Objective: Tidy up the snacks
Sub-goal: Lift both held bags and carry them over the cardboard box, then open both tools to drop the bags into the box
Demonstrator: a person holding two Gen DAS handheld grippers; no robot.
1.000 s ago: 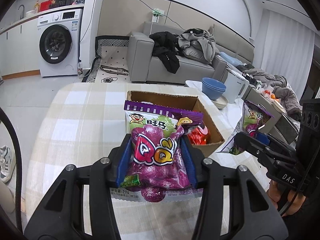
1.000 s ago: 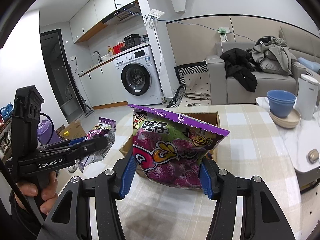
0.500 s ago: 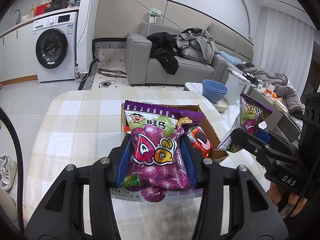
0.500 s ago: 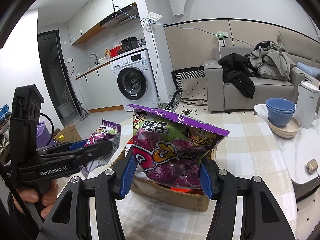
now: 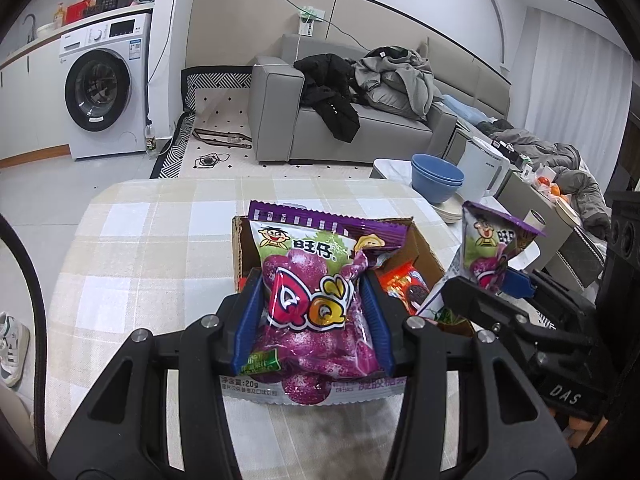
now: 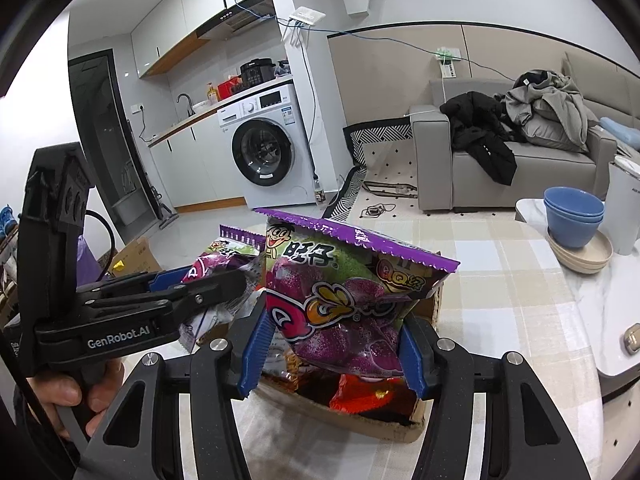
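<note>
- The left tongs (image 5: 314, 314) clamp a purple gummy-candy bag (image 5: 316, 304) between their blue pads, held upright over the near edge of the open brown cardboard box (image 5: 240, 248).
- The right tongs (image 6: 332, 350) grip a second purple gummy-candy bag (image 6: 344, 292), tilted, above the same box (image 6: 384, 428).
- A red snack packet (image 5: 404, 284) lies inside the box.
- The box sits on the desk covered by a beige checked cloth (image 5: 152, 248).
- Stacked blue bowls (image 6: 574, 216) stand on a side table to the right.
</note>
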